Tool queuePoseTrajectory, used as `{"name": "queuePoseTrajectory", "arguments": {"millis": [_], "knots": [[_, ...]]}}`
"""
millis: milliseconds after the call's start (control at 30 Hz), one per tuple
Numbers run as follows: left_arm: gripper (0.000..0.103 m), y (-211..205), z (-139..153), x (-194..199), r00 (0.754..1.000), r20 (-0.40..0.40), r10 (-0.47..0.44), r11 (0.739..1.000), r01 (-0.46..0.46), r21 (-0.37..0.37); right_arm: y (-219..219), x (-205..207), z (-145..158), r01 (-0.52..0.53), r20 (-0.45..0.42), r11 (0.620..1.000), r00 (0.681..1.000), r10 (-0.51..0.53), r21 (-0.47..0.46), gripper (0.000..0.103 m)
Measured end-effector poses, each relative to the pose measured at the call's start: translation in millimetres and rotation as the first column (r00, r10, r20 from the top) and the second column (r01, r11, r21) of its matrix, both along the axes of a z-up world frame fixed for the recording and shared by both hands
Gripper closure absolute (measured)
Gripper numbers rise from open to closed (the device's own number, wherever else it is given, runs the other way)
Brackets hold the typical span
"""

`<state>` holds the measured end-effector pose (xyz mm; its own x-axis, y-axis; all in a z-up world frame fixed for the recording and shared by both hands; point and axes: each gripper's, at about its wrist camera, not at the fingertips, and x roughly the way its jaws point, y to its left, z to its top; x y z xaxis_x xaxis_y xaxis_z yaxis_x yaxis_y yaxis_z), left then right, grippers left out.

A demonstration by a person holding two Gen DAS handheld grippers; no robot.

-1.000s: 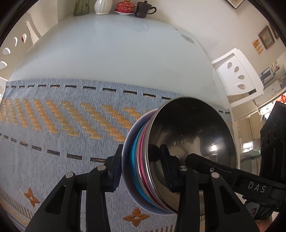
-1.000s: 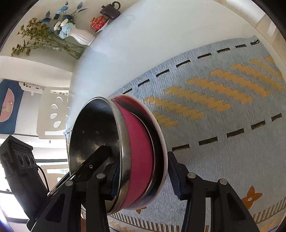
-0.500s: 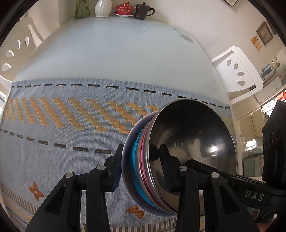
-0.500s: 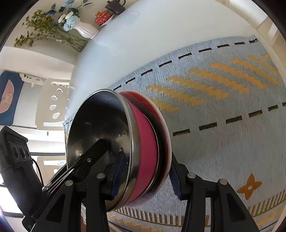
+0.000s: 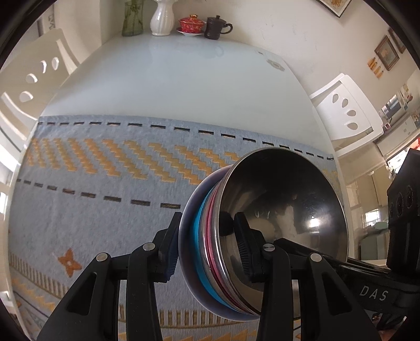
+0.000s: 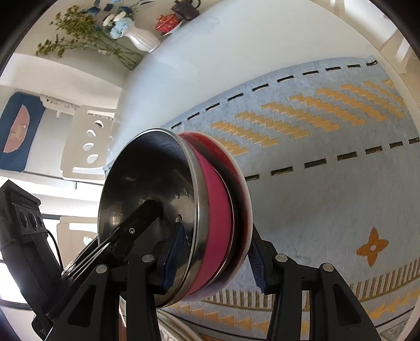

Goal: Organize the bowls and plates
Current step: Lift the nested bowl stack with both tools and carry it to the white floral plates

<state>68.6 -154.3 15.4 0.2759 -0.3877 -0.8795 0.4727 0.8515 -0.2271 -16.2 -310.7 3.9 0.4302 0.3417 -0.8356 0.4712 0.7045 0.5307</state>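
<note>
A stack of dishes is held between both grippers above the blue patterned cloth (image 5: 105,183). A steel bowl (image 5: 286,207) is nested on top of pink and blue bowls (image 5: 199,251) and a pale plate (image 5: 185,236). My left gripper (image 5: 207,246) is shut on the stack's rim, one finger inside the steel bowl. In the right wrist view the steel bowl (image 6: 147,199), a pink bowl (image 6: 218,217) and a white-rimmed dark plate (image 6: 240,188) show, and my right gripper (image 6: 212,259) is shut on the opposite rim.
The white table (image 5: 183,86) extends beyond the cloth. A white vase (image 5: 161,18), a red lidded cup (image 5: 191,25) and a dark mug (image 5: 216,26) stand at its far edge. White chairs (image 5: 346,110) stand at the sides.
Both grippers have carried the stack back toward the near edge of the cloth and slightly higher; the grip on it is unchanged.
</note>
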Motion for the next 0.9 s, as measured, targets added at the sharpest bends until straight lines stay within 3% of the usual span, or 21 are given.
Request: {"name": "queuePoseTrajectory", "arguments": {"millis": [333, 667, 900], "knots": [[0.067, 38, 9, -15, 0.994, 0.006, 0.105, 0.994, -0.105, -0.004, 37, 3, 7, -0.107, 0.004, 0.994, 0.994, 0.107, -0.015, 0.057], [0.068, 102, 24, -30, 0.975, 0.014, 0.222, 0.974, -0.222, -0.041, 93, 7, 24, -0.219, 0.024, 0.974, 0.975, 0.221, -0.052, 0.057], [0.068, 139, 35, -44, 0.974, 0.027, 0.227, 0.973, -0.225, -0.056, 130, -10, 34, -0.229, 0.035, 0.972, 0.972, 0.231, -0.059, 0.057]]}}
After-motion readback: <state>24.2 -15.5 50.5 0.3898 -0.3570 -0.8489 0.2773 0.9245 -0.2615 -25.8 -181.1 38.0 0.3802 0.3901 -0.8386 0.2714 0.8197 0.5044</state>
